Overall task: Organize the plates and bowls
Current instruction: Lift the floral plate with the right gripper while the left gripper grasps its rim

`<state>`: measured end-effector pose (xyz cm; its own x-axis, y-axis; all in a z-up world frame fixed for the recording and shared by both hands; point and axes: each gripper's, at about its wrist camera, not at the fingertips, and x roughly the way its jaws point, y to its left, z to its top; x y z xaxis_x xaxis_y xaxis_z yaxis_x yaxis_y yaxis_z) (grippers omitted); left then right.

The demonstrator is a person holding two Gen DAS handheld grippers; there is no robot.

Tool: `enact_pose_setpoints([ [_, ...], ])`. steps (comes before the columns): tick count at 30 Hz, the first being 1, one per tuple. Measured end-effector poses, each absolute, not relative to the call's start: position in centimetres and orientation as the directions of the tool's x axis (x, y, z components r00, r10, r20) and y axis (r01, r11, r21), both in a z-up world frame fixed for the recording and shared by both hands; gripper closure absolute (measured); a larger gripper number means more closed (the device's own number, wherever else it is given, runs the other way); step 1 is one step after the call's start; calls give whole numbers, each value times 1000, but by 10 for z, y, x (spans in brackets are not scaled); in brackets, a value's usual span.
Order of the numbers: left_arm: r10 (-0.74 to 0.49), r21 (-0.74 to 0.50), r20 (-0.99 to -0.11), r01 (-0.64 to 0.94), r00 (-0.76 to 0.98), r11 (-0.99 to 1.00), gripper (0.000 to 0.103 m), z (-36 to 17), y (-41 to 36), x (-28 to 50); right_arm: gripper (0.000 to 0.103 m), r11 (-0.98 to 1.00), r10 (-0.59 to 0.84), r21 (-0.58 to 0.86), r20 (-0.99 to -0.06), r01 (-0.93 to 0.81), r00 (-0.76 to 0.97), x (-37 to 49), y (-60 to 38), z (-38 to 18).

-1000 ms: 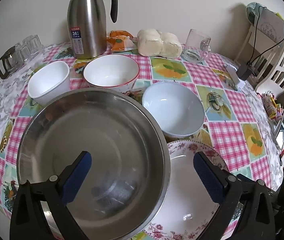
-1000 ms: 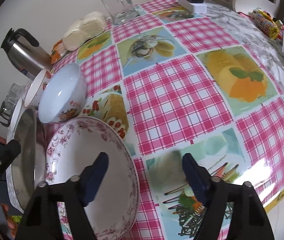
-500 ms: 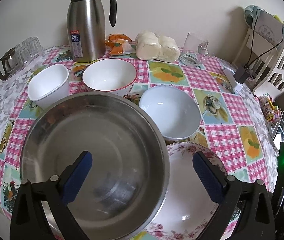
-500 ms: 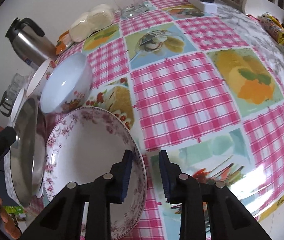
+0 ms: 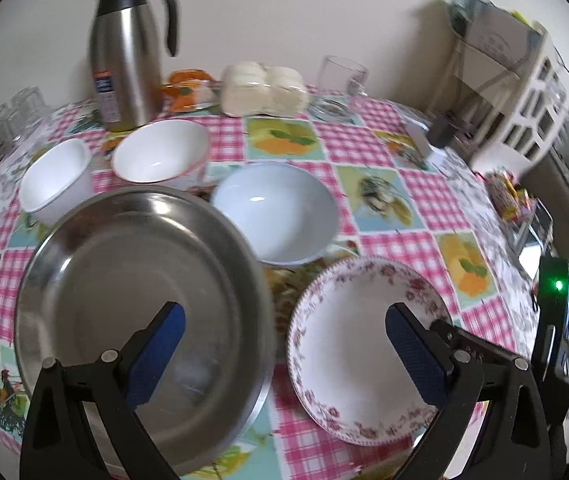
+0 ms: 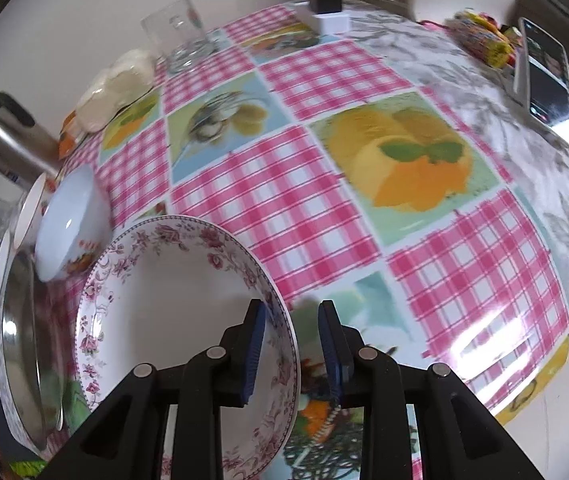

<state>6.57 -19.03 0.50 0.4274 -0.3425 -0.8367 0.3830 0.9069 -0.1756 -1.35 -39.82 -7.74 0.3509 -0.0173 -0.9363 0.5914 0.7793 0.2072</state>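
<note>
A large steel basin [image 5: 124,280] sits at the near left of the table. To its right is a floral-rimmed plate [image 5: 348,340]. My left gripper [image 5: 286,348] hovers over the gap between them, its jaws wide and closing, with no pad touching anything. My right gripper [image 6: 290,352] is shut on the floral plate [image 6: 172,300], one pad inside the near rim and one outside, and the plate is tilted up. Behind stand a pale blue bowl [image 5: 276,212], a red-rimmed white bowl [image 5: 160,152] and a plain white bowl [image 5: 54,176].
At the back stand a steel thermos [image 5: 124,48], wrapped buns [image 5: 264,88], a glass mug [image 5: 340,80] and glass cups [image 5: 0,132]. A white rack [image 5: 524,100] and a phone [image 6: 544,72] are at the right. Open checked tablecloth [image 6: 324,208] lies right of the plate.
My right gripper's jaws closed onto the floral plate's rim. The plate then came right, away from the steel basin, and tilted up. The left view shifted slightly.
</note>
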Motion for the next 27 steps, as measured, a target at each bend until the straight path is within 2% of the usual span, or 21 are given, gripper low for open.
enact_pose_setpoints([
  [2,-356,-181,-842,410,405,894,18,3,-199,62,73,770,-23,207,-936,603,351,-17,-405,-77],
  [12,-388,-214,-874,486,292,847,20,-16,-237,41,71,725,-20,237,-931,647,364,-28,-427,-82],
  [24,-368,-254,-911,448,188,857,20,-46,-249,37,70,693,-6,269,-926,668,379,-39,-438,-82],
  [26,-369,-263,-913,439,175,859,29,-49,-249,39,70,693,-5,270,-925,668,380,-40,-437,-81],
  [27,-367,-264,-914,435,172,861,30,-51,-249,39,70,694,-5,271,-925,667,381,-41,-438,-81],
])
